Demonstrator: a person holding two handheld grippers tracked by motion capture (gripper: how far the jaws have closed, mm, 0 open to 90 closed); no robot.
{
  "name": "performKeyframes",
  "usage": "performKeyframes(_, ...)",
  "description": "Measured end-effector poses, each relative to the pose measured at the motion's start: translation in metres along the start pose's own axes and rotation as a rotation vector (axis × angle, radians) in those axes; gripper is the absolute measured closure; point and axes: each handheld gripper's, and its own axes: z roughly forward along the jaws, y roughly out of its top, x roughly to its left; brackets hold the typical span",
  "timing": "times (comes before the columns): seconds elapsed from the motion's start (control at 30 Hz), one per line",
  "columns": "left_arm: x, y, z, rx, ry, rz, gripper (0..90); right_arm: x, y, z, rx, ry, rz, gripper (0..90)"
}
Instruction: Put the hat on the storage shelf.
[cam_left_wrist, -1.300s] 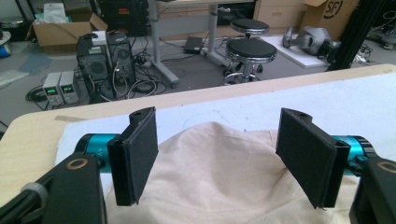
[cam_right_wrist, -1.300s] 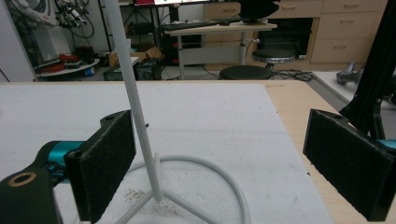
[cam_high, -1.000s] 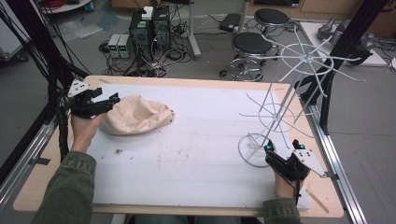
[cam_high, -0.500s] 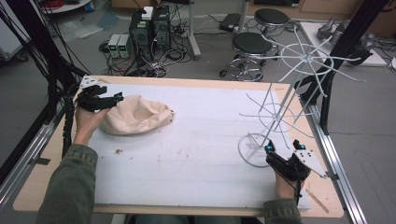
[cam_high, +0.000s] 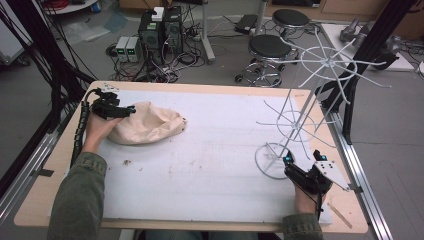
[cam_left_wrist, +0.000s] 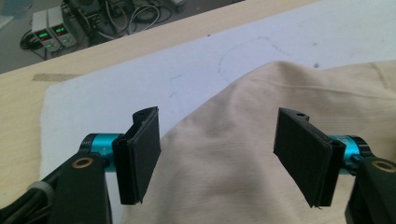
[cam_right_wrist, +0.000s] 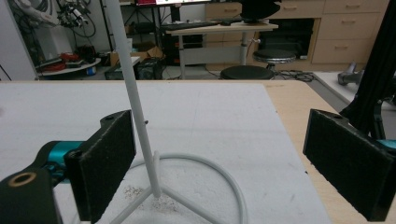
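On the mat: a white mat (cam_high: 210, 160) covers most of the wooden table (cam_high: 45, 200); every place below is given from this mat.
Cloth: a cream cloth (cam_high: 145, 125) lies bunched at the mat's far left part, well inside the far edge, its left end near the mat's left edge.
Left gripper: the left gripper (cam_high: 127, 110) sits over the cloth's left end; in the left gripper view (cam_left_wrist: 219, 158) its jaws stand wide apart, having just been closing a little, with cloth (cam_left_wrist: 261, 140) rising between them and neither pad pressing on it.
Rack: a white wire rack (cam_high: 300, 110) stands near the mat's right edge on a ring base.
Right gripper: the right gripper (cam_high: 290, 165) is at the mat's near right corner, jaws spread wide (cam_right_wrist: 224, 158), just beside the ring base; the rack's pole (cam_right_wrist: 135, 102) rises between them, near the left pad, whether touching I cannot tell.
Open room: the mat's middle and near strip lie bare between cloth and rack.
Edges: bare wood borders the mat at left and far side.
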Motion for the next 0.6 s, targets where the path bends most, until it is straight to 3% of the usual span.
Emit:
performKeyframes(0.3, 0.002, -0.006, 0.01, 0.057, -0.027, -0.012, 34.1, 0.001, 0.0, 0.0, 0.001, 0.003, -0.005, 8.4)
performKeyframes(0.43, -0.003, -0.004, 0.015, 0.101, -0.018, 0.03, 34.6, 0.001, 0.0, 0.001, 0.005, 0.002, 0.0, 8.5)
performKeyframes(0.6, -0.008, 0.003, 0.027, 0.202, 0.007, 0.088, 34.8, 0.001, 0.0, 0.0, 0.004, 0.006, 0.002, 8.5)
